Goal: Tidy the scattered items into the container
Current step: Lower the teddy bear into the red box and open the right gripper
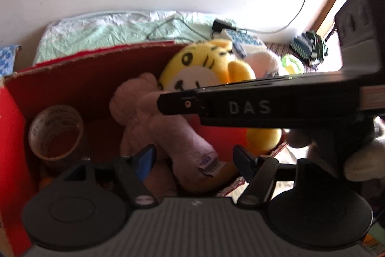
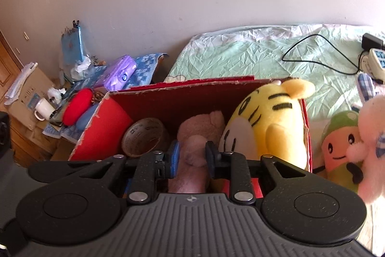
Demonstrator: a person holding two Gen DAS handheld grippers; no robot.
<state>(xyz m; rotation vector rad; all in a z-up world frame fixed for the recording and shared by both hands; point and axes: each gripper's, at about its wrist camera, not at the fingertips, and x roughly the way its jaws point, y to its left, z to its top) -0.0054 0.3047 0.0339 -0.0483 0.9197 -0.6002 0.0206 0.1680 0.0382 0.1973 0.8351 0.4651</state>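
Note:
A red cardboard box (image 1: 79,78) (image 2: 182,98) holds a tape roll (image 1: 55,131) (image 2: 144,136), a pink plush bear (image 1: 168,129) (image 2: 197,134) and a yellow tiger plush (image 1: 204,69) (image 2: 272,122). My right gripper (image 2: 191,155) is over the box, shut on the pink bear's leg. My left gripper (image 1: 192,157) is open over the box, its fingers on either side of the bear without pressing it. The right gripper's black body (image 1: 276,102) crosses the left wrist view.
A green-and-orange plush (image 2: 341,146) and a white-pink plush (image 2: 373,143) lie right of the box on the bed (image 2: 240,57). A cable and charger (image 2: 336,57) lie on the sheet. A cluttered side table with a mug (image 2: 44,108) stands left.

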